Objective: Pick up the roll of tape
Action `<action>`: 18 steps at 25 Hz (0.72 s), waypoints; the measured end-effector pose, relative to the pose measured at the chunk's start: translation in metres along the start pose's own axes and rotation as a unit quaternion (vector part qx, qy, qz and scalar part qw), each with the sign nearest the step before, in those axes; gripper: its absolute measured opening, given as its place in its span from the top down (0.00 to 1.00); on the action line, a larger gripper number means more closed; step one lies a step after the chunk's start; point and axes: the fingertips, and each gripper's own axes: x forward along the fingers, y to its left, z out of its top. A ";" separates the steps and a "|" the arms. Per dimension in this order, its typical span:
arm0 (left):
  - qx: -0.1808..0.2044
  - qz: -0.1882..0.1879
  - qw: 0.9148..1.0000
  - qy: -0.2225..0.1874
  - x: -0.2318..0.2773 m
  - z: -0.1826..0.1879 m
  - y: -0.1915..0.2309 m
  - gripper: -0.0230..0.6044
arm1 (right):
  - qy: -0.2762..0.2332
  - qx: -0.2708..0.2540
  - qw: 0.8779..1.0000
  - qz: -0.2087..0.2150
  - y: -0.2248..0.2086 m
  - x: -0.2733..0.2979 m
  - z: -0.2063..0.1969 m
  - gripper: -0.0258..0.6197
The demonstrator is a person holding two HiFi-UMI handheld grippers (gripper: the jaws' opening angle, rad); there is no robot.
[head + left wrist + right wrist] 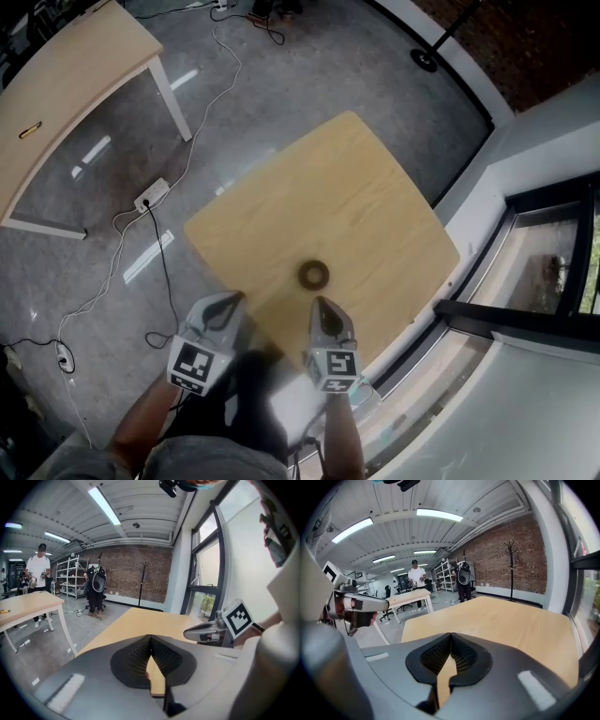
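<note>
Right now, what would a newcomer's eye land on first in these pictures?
A small dark roll of tape lies alone on the pale wooden table, towards its near edge. Just short of it, the left tool and the right tool hang side by side, both with jaws together and nothing between them. The right one is closest to the roll.
</note>
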 end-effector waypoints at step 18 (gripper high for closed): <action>-0.007 0.010 1.000 -0.008 -0.015 0.004 0.004 0.96 | 0.041 -0.027 0.999 0.015 -0.003 0.049 -0.025 0.76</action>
